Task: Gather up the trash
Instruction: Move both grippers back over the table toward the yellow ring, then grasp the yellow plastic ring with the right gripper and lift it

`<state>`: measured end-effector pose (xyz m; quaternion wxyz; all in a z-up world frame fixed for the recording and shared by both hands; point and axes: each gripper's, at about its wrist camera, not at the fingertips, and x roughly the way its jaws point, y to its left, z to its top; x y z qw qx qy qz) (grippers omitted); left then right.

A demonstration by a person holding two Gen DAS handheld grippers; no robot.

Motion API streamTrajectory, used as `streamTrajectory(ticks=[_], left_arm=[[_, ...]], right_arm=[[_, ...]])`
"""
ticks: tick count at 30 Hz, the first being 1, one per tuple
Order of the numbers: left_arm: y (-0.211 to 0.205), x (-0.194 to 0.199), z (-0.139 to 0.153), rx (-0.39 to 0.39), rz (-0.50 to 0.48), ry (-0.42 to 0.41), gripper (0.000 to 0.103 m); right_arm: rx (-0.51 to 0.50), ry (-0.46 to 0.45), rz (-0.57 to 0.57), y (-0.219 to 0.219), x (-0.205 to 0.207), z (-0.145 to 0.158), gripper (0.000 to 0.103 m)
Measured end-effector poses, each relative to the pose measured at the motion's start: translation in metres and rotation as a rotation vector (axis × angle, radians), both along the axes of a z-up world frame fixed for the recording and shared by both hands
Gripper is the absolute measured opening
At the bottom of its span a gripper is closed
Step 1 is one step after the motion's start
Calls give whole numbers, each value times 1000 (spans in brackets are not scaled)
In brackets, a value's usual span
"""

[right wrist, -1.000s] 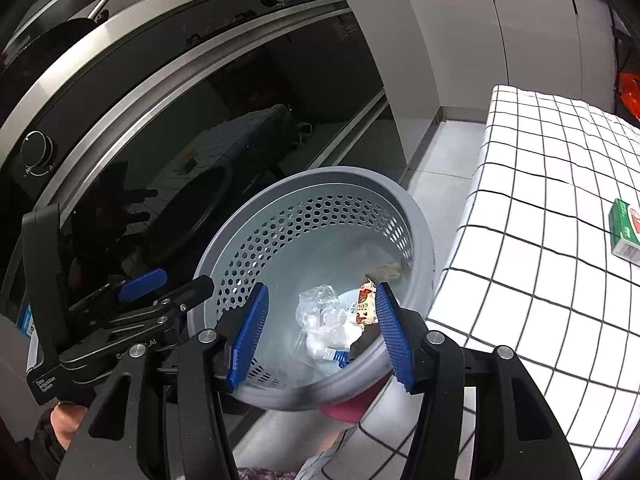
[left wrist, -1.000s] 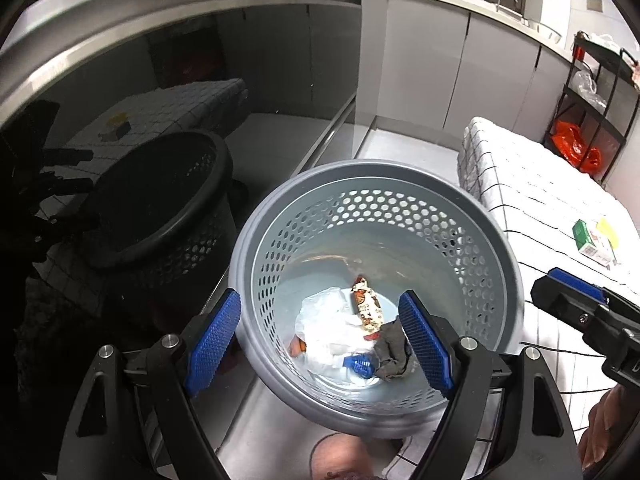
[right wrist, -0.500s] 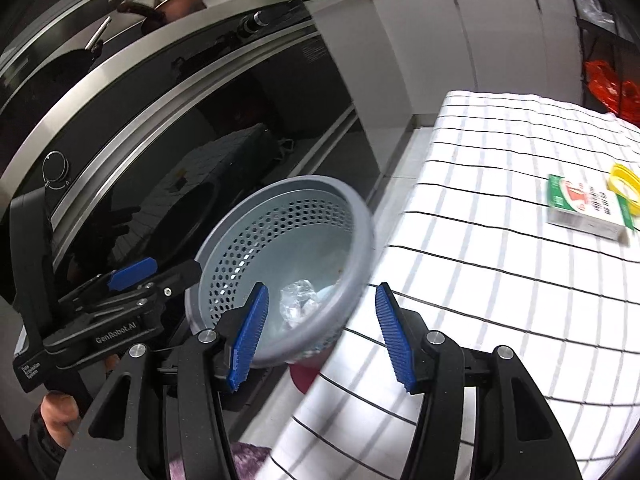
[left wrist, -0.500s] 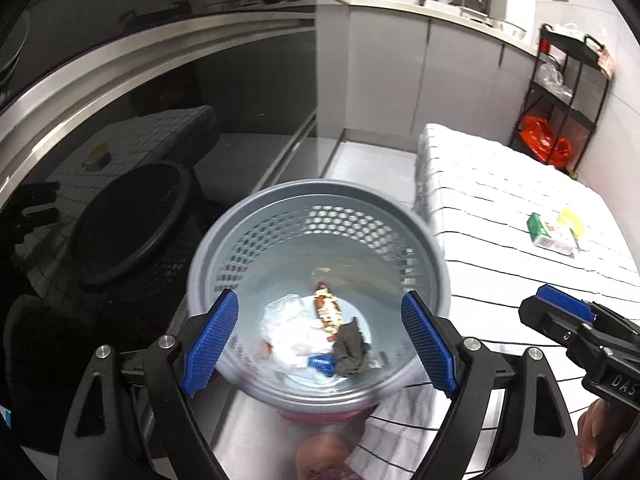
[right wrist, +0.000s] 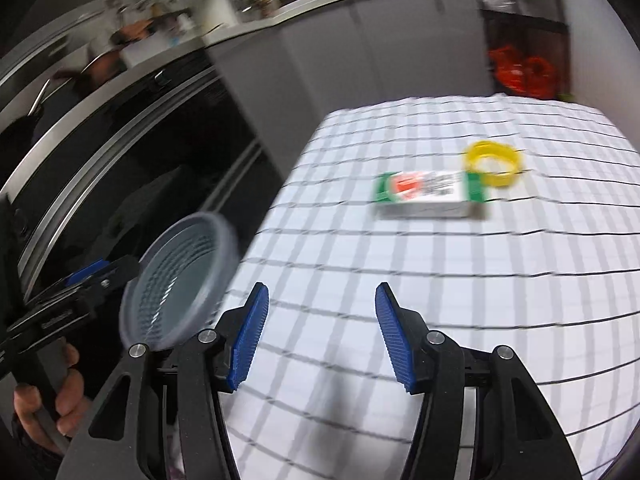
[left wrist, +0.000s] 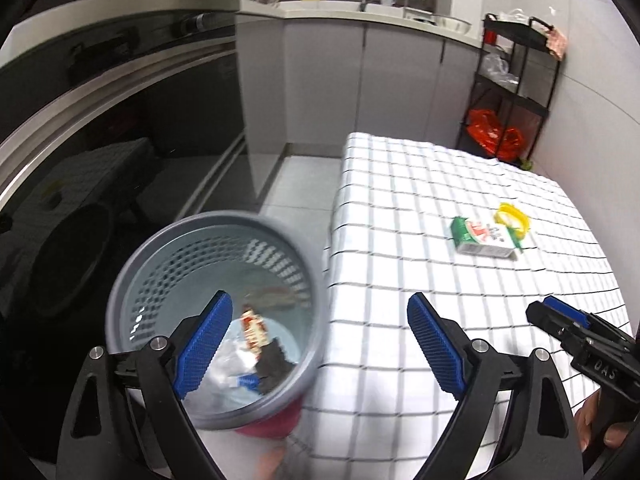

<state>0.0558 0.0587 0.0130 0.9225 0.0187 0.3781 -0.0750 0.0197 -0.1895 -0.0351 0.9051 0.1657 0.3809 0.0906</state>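
Your left gripper [left wrist: 316,344] hangs over the seam between the grey perforated bin [left wrist: 216,320] and the checked table [left wrist: 440,200], its fingers spread wide, having just been opening, with nothing between them; the bin stands on the floor tight against the table's edge, so trash travels only a short way. It already holds a crumpled clear wrapper [left wrist: 228,364], a printed snack packet [left wrist: 254,330] and a dark scrap [left wrist: 272,362]. Your right gripper [right wrist: 318,338], fingers parted about halfway and empty, points across the cloth toward the green-and-white carton [right wrist: 430,194], lying flat well apart from the fingers with a yellow ring [right wrist: 494,162] touching its far end (both views are blurred). The carton looks like your next pickup, judging by where the fingers aim.
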Motion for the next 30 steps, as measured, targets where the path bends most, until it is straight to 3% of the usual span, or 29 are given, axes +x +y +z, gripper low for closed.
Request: streamTrajectory(ticks=[7,13,20,30], left_arm=[[-47,18,-3,-16,-33,-26,91],[-84,46,-14,-34,-34,-22,91],[-109,76,-33,-26,-26,-24,91],[-106,78,-47,-16,-34,-15,91]], right_arm=[[-43,0,-165,-71,18,-1,54],[-86,23,-242,-104,55,-12,54],[-103,67,-272,-122,105,-31,58],[-149,118,-254,-125,152,-54,74]])
